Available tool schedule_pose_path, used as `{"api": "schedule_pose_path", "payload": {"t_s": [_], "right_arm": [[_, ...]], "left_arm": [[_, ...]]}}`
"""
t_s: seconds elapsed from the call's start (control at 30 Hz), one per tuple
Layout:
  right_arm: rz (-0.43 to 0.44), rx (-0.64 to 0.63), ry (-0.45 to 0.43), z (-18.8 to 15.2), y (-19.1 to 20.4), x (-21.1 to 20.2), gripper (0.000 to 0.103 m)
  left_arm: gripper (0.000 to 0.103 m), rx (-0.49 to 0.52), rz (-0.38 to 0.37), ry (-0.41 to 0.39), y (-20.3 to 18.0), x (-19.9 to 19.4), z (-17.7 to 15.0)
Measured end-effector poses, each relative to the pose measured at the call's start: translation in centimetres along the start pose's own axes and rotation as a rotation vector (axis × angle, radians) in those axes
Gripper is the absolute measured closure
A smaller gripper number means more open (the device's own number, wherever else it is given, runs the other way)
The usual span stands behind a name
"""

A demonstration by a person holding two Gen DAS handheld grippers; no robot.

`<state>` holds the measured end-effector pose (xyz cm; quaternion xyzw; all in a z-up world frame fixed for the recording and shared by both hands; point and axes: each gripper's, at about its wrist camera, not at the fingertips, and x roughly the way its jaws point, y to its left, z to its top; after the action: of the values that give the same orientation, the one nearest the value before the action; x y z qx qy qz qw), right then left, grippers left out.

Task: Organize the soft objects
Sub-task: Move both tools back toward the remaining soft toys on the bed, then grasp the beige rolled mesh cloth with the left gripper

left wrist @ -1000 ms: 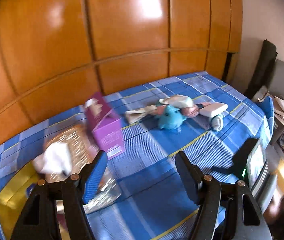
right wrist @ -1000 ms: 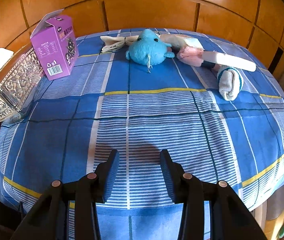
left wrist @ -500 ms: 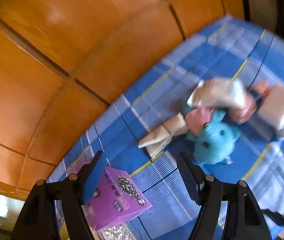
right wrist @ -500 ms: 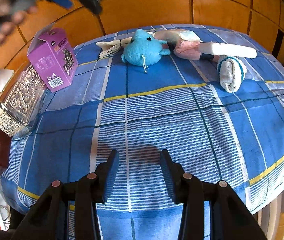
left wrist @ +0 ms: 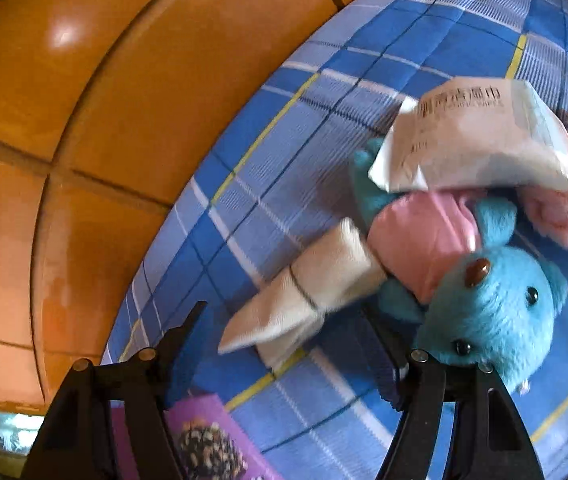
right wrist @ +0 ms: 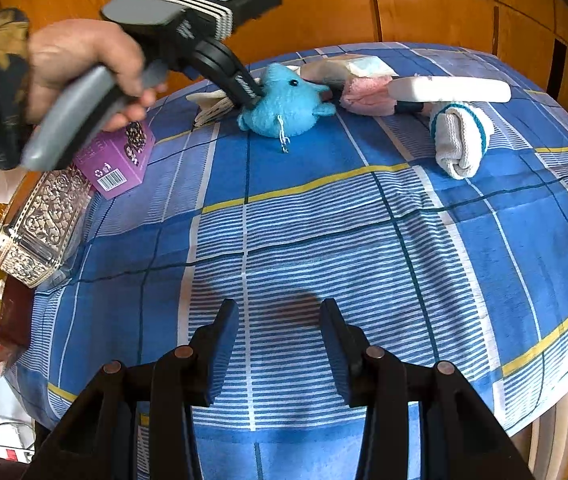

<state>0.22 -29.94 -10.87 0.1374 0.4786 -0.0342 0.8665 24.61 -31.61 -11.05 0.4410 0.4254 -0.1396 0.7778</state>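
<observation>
Setting: wood-panelled wall behind a bed spread with a blue plaid sheet (right wrist: 324,240); soft things lie in a row along the far edge.
Target, as I judge it: the cream folded cloth (left wrist: 304,300), at the left end of the row, touching the blue plush toy (right wrist: 284,104).
Long axis: in the left wrist view the cloth runs slantwise from near left to far right, tied round its middle.
Left tool (left wrist: 284,344): spread, empty, directly at the cloth, which lies between and just beyond its fingers; its right finger is just beside the plush.
Right tool (right wrist: 279,344): spread, empty, low over the near side of the bed, well apart from the row.
Nearer hand: the left, plainly.
Risk: closing may catch the plush too.
Neighbours: wipes packet (left wrist: 480,140), rolled sock (right wrist: 460,140), purple box (right wrist: 115,160) at the left.
</observation>
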Motion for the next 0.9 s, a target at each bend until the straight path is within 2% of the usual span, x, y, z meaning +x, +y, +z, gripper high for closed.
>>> {"api": "schedule_pose_path", "payload": {"t_s": [0.07,0.1,0.13,0.27,0.43,0.5,0.6,0.7,0.77,0.9], "right_arm": [[0.003,0.000,-0.004,0.0,-0.1,0.0,0.061],[0.005,-0.001,-0.009,-0.1,-0.1,0.0,0.061],[0.005,-0.001,-0.010,0.0,-0.1,0.0,0.061],[0.006,-0.006,-0.016,-0.1,-0.1,0.0,0.061],[0.003,-0.001,-0.026,-0.3,0.0,-0.1,0.061],[0.002,0.006,-0.029,-0.3,0.0,-0.2,0.061],[-0.006,0.012,-0.034,-0.5,0.1,-0.3,0.061],[-0.010,0.015,-0.037,-0.6,0.1,-0.3,0.061],[-0.017,0.016,-0.037,-0.6,0.2,-0.4,0.061],[-0.035,0.014,-0.036,-0.7,0.4,-0.4,0.061]], "left_arm": [[0.057,-0.010,-0.047,0.008,0.1,0.4,0.3],[0.079,-0.022,-0.072,0.027,0.3,0.7,0.2],[0.083,-0.032,-0.087,0.035,0.4,1.2,0.1],[0.087,-0.157,-0.206,0.037,1.9,1.0,-1.7],[0.091,-0.301,-0.383,-0.036,3.7,-3.2,-4.8],[0.096,-0.320,-0.430,-0.072,3.6,-5.1,-6.0],[0.098,-0.336,-0.500,-0.109,3.0,-8.1,-8.7],[0.098,-0.341,-0.568,-0.109,1.8,-9.6,-11.2],[0.100,-0.347,-0.616,-0.082,0.9,-9.8,-13.4],[0.100,-0.334,-0.615,-0.067,-0.1,-9.5,-15.8]]}}
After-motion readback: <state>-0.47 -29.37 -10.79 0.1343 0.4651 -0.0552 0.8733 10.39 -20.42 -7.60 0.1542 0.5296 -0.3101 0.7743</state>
